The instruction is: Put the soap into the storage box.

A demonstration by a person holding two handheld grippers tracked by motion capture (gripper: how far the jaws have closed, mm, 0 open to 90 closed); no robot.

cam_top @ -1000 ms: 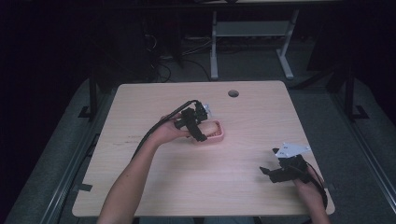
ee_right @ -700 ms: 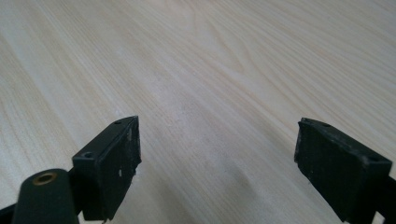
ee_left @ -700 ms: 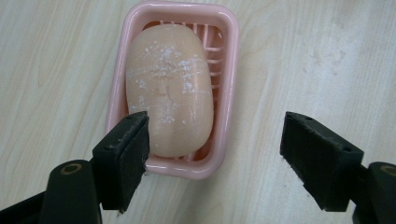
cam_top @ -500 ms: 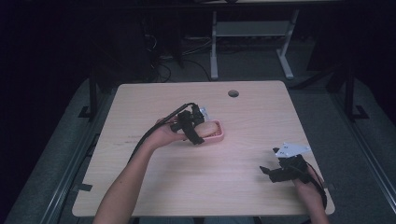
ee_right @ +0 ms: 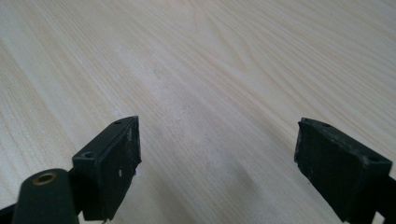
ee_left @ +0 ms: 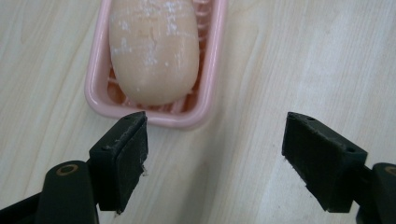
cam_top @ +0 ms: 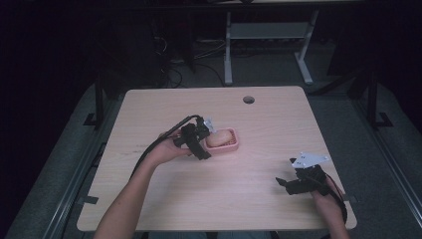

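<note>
1. The left gripper [ee_left: 215,154] has its jaws spread wide with nothing between them, just short of the pink soap dish [ee_left: 95,95].
2. In that dish lies a pale oval soap bar [ee_left: 154,51], its long axis pointing straight away from the jaws in the left gripper view, running across the table [cam_top: 259,199] in the high view.
3. The dish sits near the table's middle, touching nothing else.
4. The right gripper [ee_right: 217,163] is also wide open and empty over bare wood, well apart near the right front corner.
</note>
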